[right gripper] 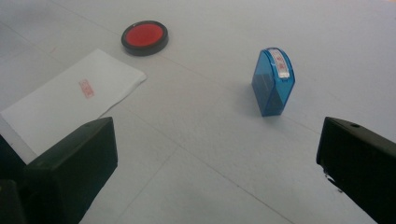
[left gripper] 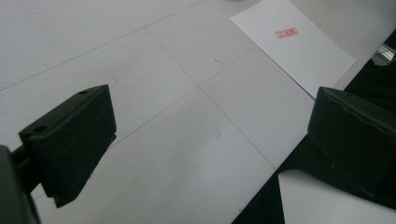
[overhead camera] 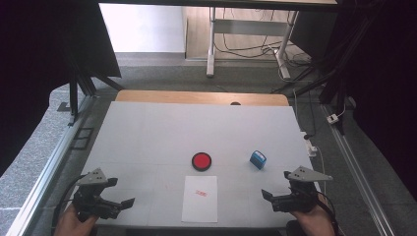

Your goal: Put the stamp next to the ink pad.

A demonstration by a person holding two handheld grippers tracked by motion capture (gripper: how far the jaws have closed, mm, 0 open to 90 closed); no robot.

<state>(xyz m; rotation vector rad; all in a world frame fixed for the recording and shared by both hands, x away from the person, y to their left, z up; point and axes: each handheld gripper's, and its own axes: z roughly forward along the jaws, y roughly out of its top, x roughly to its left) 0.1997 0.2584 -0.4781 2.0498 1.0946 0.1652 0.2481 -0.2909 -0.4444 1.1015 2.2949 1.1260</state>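
A white sheet of paper (overhead camera: 199,198) with a small red stamp mark (overhead camera: 201,193) lies near the table's front edge. Behind it sits a round red ink pad (overhead camera: 201,161) in a black rim. A blue stamp (overhead camera: 257,159) stands to the right of the pad. My left gripper (overhead camera: 127,202) hovers open at the front left corner, nothing between its jaws. My right gripper (overhead camera: 266,194) is open at the front right, short of the blue stamp (right gripper: 273,81). The paper (left gripper: 294,44) and the pad (right gripper: 144,37) also show in the gripper views.
The white table (overhead camera: 147,128) has a wooden strip along its far edge. Metal rails run down both sides. A white plug block (overhead camera: 311,147) sits at the right edge, with cables and desk legs on the floor beyond.
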